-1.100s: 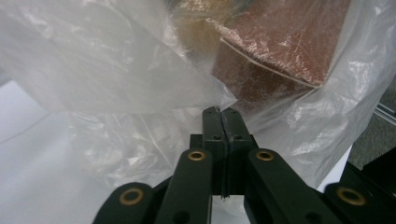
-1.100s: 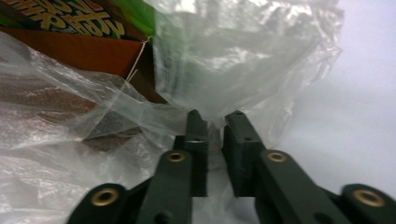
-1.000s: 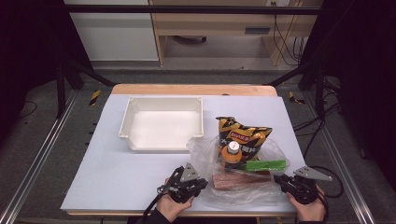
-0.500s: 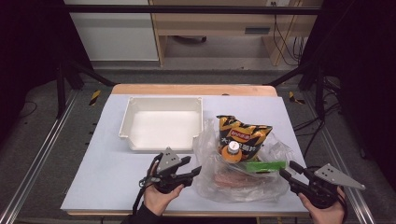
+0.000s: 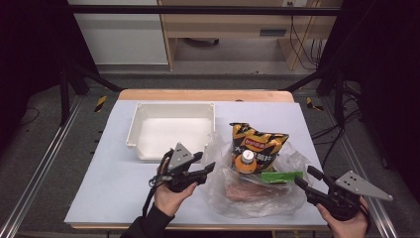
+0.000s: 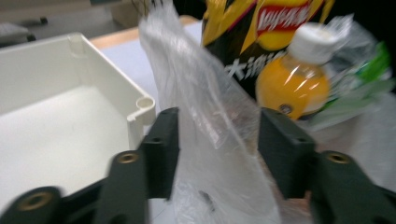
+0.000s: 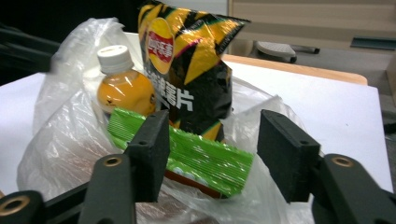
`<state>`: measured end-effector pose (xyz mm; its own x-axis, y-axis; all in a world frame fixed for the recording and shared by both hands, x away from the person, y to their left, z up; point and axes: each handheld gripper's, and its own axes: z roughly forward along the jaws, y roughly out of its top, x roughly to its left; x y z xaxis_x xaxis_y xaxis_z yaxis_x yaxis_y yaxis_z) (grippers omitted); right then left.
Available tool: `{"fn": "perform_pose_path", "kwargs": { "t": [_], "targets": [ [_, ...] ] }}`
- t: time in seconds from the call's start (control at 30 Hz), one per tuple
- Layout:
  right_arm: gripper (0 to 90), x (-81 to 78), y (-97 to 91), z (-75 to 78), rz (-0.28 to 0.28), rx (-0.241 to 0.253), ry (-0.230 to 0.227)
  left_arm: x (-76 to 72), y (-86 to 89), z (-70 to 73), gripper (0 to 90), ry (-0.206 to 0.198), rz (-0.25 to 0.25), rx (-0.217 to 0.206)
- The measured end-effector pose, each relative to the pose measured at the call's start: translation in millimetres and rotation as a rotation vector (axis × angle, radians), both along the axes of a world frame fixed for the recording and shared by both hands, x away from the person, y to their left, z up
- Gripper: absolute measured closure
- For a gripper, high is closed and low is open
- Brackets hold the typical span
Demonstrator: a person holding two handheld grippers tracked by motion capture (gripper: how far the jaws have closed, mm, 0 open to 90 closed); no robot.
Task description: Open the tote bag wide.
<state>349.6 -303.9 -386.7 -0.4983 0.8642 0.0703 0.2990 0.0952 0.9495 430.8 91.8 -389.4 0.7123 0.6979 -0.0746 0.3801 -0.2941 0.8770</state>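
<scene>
While both claws gape, left claw (image 5: 205, 168) and right claw (image 5: 307, 179) flank plastic bag (image 5: 257, 196); tray (image 5: 171, 130) behind.

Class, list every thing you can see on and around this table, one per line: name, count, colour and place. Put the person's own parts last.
table: 1, white top with a wooden far edge, centre of the high view
tray: 1, white, empty, far left of the table
plastic bag: 1, clear, near right of the table, open around the goods
chip bag: 1, black and yellow, upright in the plastic bag
bottle: 1, orange with a white cap, in front of the chip bag
green packet: 1, lying right of the bottle
reddish pack: 1, at the bag's bottom, kind unclear
left tool: 1, black, open, at the bag's left edge
right tool: 1, black, open, at the bag's right edge
hands: 2, near edge
</scene>
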Motion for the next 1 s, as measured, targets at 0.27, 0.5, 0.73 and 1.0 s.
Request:
{"fn": "perform_pose_path", "kwargs": {
  "t": [0.27, 0.5, 0.73, 1.0],
  "targets": [
    [50.9, 11.8, 19.1, 1.3, 0.085, -0.03, 0.018, 8.7, -6.8, -43.1, 84.8, 0.135, -0.047, 0.066],
    [37.3, 7.5, 11.2, -15.2, 0.046, -0.048, 0.051, 2.9, -9.7, -71.8, 85.4, 0.164, -0.071, 0.109],
    [31.5, 10.0, 5.7, -25.3, 0.028, -0.064, 0.079, 0.6, -13.5, -84.0, 84.5, 0.155, -0.075, 0.139],
    [48.1, 21.9, 12.0, -33.1, 0.084, -0.085, 0.093, 1.4, -13.7, -86.4, 78.6, 0.144, -0.063, 0.154]
  ]
}}
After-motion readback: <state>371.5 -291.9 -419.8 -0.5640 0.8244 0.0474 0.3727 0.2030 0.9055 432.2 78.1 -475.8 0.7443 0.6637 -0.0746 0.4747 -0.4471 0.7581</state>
